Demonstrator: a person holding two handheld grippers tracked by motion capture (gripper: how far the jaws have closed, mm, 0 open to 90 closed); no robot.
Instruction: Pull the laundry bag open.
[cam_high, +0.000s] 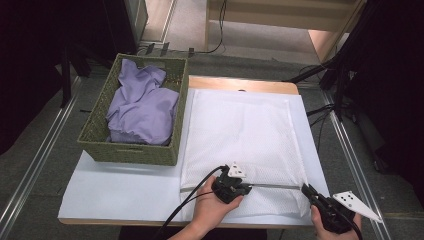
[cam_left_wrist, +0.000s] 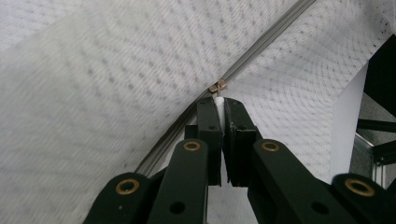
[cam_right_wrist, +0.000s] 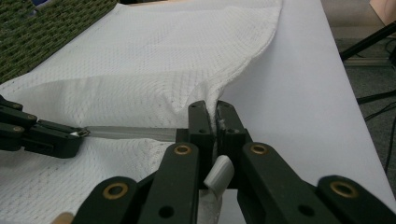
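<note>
- While the white mesh bag lies flat on the white sheet covering the table, its grey zipper runs along the near edge.
- The left gripper has its jaws closed on the zipper pull, partway along the zipper.
- The right gripper is clamped on the bag's near right corner, at the zipper's end.
- A green woven basket holding purple cloth stands just beside the bag, at its left.
</note>
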